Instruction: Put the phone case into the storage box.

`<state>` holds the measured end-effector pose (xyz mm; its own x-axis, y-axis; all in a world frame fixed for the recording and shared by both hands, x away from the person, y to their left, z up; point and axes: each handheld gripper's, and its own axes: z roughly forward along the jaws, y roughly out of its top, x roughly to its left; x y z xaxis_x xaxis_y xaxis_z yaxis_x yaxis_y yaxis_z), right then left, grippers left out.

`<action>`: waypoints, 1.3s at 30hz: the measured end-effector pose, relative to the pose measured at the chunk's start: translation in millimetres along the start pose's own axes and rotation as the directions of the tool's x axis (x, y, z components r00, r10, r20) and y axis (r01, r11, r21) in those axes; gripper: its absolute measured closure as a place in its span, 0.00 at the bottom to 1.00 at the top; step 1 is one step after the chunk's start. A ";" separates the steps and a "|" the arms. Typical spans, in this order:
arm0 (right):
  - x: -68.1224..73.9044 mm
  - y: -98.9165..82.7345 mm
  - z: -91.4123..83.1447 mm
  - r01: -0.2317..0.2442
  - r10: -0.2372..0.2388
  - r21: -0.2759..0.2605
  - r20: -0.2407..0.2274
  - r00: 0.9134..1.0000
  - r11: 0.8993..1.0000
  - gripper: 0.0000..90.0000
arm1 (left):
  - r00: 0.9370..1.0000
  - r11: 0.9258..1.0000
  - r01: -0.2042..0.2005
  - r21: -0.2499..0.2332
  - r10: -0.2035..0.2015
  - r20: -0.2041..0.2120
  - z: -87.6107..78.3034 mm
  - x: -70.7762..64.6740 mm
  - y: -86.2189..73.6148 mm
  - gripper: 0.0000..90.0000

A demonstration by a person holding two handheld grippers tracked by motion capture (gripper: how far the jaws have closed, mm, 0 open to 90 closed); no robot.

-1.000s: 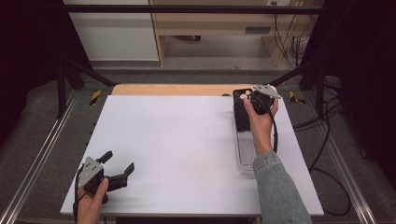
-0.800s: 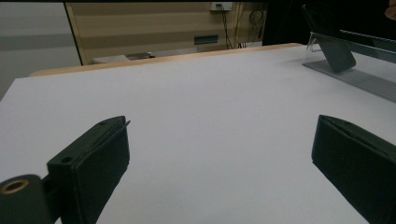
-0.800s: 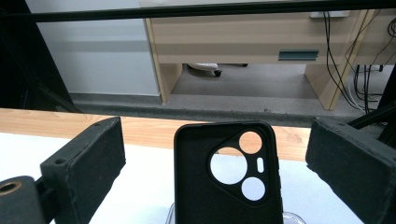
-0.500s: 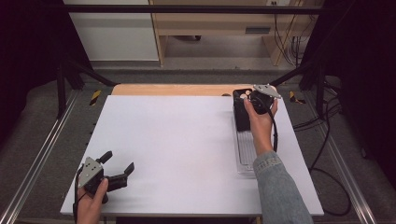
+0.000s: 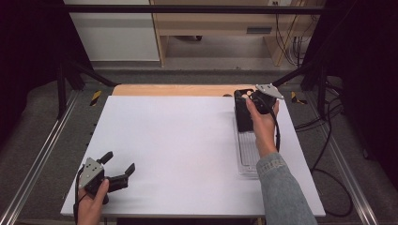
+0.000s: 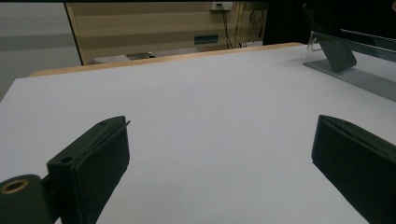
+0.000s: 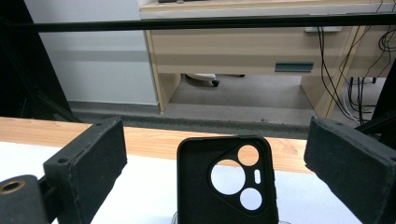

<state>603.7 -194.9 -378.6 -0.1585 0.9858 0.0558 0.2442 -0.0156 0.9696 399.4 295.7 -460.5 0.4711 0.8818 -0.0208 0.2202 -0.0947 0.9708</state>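
My right hand-held gripper (image 7: 219, 163) closing, jaws spread around phone case (image 7: 227, 184), not yet gripping; left hand-held gripper (image 5: 117, 169) idling spread on bench (image 5: 178, 140).

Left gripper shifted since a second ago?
No. The left gripper sits at the same spot by the white table's near-left corner, jaws open.

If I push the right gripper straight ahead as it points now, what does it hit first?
Most likely the black phone case, standing upright between the right gripper's open jaws, apart from both pads. How far ahead is unclear.
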 end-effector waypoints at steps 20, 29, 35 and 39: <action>-2.0 2.1 -7.3 -0.005 0.005 -0.029 0.003 1.000 1.000 0.08 | 1.000 1.000 -0.001 0.000 0.001 -0.002 -0.2 -0.2 -0.1 0.05; 2.8 3.3 -9.0 0.010 -0.011 -0.032 -0.013 1.000 0.999 0.08 | 1.000 1.000 -0.002 -0.001 0.002 -0.004 -0.9 0.6 0.1 0.05; 5.8 4.7 -10.8 0.019 -0.020 -0.036 -0.021 1.000 0.999 0.08 | 1.000 1.000 -0.001 -0.001 0.001 -0.004 -0.8 0.7 0.1 0.05; 6.2 6.3 -12.5 0.023 -0.024 -0.037 -0.023 0.999 0.999 0.07 | 1.000 1.000 -0.001 -0.002 0.001 -0.004 -1.0 0.7 0.2 0.05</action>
<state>592.2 -191.0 -369.2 -0.1862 0.9818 0.0380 0.2046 0.0010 0.9788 398.9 296.7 -460.2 0.4674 0.8838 -0.0190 0.2181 -0.0945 0.9713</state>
